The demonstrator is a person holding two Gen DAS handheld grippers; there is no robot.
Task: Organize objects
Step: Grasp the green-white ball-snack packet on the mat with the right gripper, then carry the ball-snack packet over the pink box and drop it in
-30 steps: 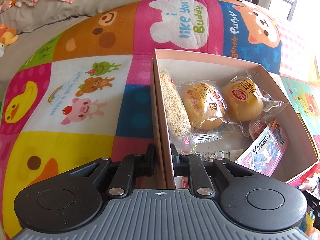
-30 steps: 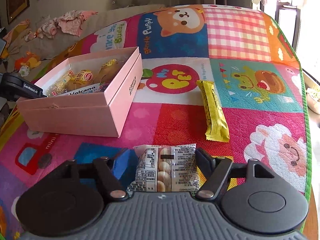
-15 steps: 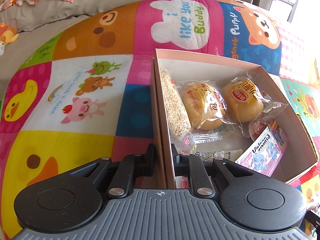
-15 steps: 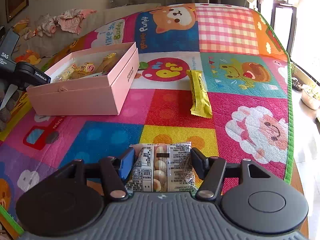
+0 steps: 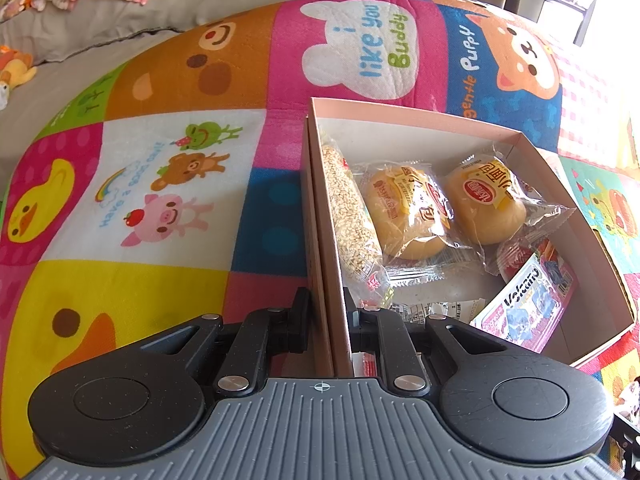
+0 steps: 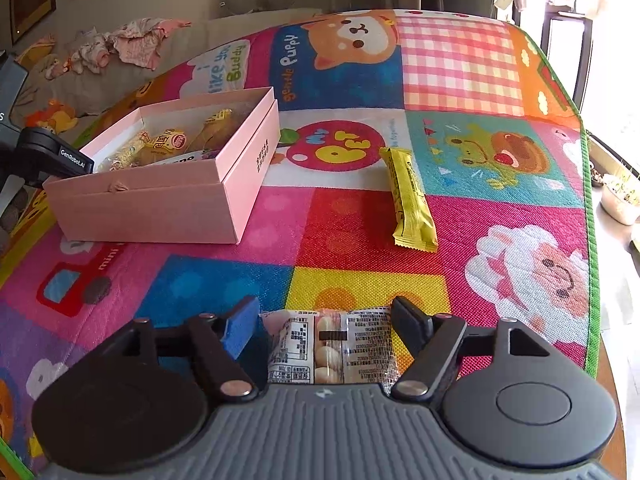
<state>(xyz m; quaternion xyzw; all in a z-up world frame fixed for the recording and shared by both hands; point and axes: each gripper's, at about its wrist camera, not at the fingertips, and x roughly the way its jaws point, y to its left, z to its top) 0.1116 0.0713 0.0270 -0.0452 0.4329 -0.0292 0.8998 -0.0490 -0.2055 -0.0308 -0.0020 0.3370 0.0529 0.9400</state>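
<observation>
Left gripper (image 5: pixel 326 312) clamped on the box wall; right gripper (image 6: pixel 324 320) with jaws apart around a snack packet.

We find the left gripper's jaws pinched narrow on the near wall of the pink box (image 5: pixel 320 216), one finger outside, one inside. We note the right gripper's jaws have just been opening; the small clear packet of round sweets (image 6: pixel 330 346) lies between them on the play mat (image 6: pixel 360 240), with neither pad pressing on it. In the box we record a sesame bar (image 5: pixel 350 216), two wrapped buns (image 5: pixel 404 216) and a Volcano packet (image 5: pixel 528 308). A yellow bar (image 6: pixel 410 198) lies on the mat, well apart from the box.
</observation>
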